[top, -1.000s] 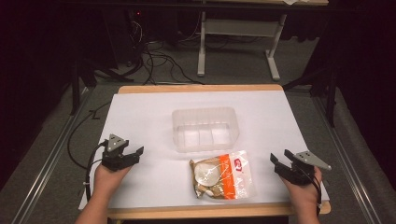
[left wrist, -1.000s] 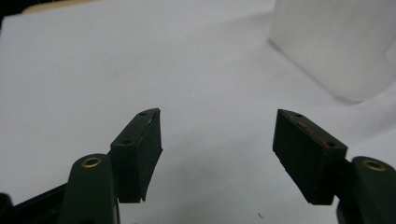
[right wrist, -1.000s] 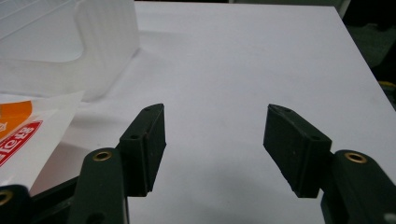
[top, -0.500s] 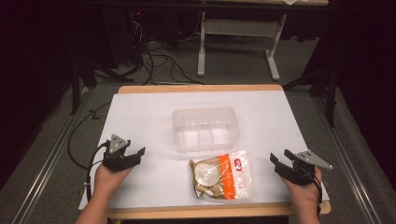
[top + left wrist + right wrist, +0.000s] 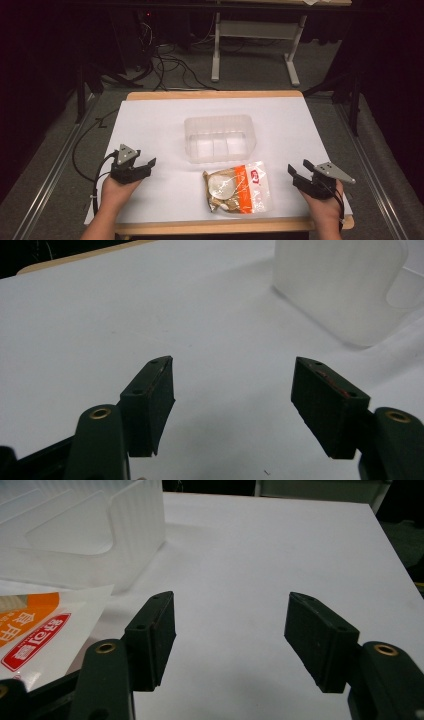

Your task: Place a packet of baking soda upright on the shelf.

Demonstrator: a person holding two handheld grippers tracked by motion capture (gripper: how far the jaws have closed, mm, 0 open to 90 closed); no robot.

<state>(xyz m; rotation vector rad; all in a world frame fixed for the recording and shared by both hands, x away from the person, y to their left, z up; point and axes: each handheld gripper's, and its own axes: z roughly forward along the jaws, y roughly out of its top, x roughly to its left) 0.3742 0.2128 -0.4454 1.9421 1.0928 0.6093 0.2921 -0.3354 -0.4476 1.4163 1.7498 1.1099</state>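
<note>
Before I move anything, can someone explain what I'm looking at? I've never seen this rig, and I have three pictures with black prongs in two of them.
No robot here: a person holds a two-jaw tool in each hand at a white-topped table. The high view looks down from above the person: left tool, right tool. The other two pictures come from cameras riding on each tool, so the black prongs are that tool's own jaws: left tool, right tool. Both are open and hold nothing. On the table lie a clear plastic container and, nearer the person, an orange-and-clear snack bag.
</note>
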